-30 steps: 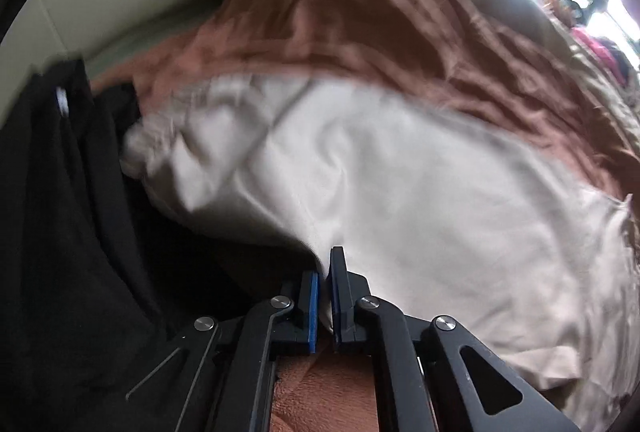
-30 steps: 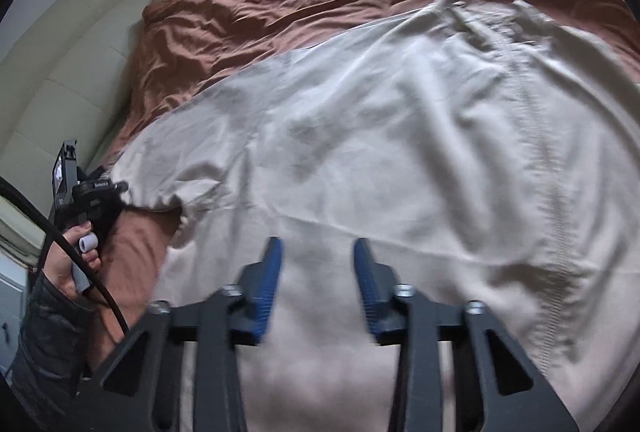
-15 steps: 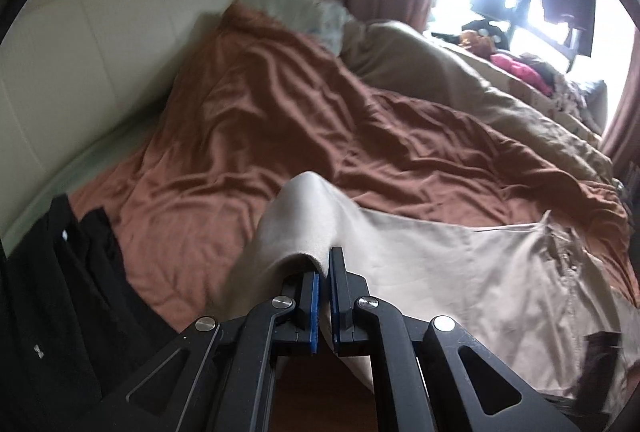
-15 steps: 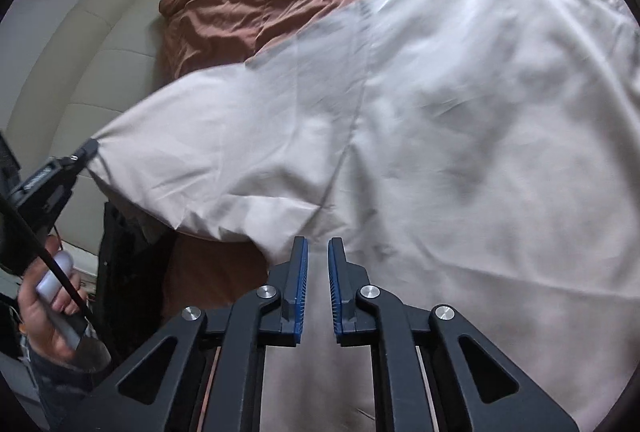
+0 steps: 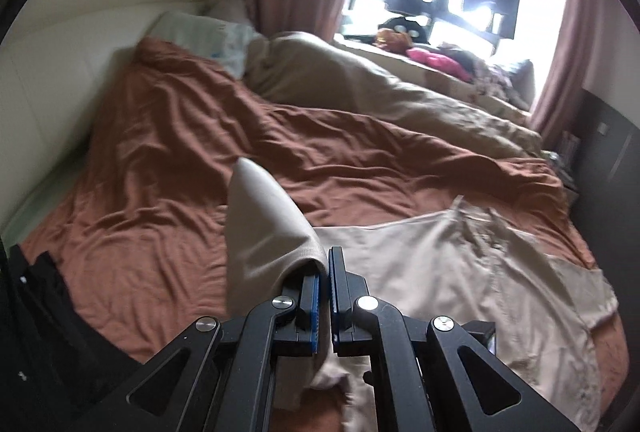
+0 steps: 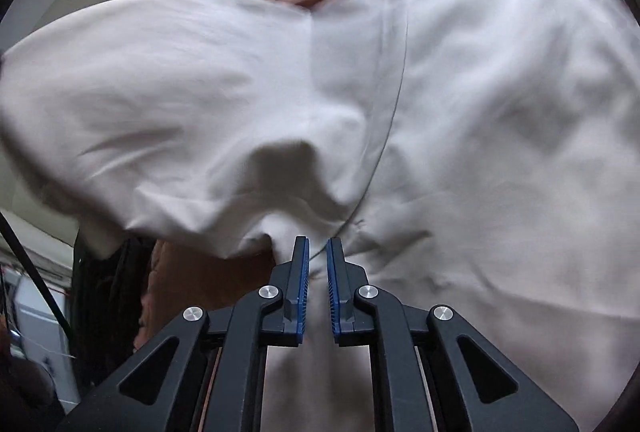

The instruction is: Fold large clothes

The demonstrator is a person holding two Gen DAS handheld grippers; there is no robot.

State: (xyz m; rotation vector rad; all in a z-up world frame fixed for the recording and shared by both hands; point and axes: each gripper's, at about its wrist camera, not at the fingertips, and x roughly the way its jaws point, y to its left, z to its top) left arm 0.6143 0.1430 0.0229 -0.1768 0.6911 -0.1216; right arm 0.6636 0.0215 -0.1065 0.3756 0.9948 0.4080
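Smooth beige garment (soft folds), rumpled brown bedspread.

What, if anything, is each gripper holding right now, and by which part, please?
The left gripper is shut on the beige garment, pinching a lifted edge. The right gripper is shut on another edge of the same garment.
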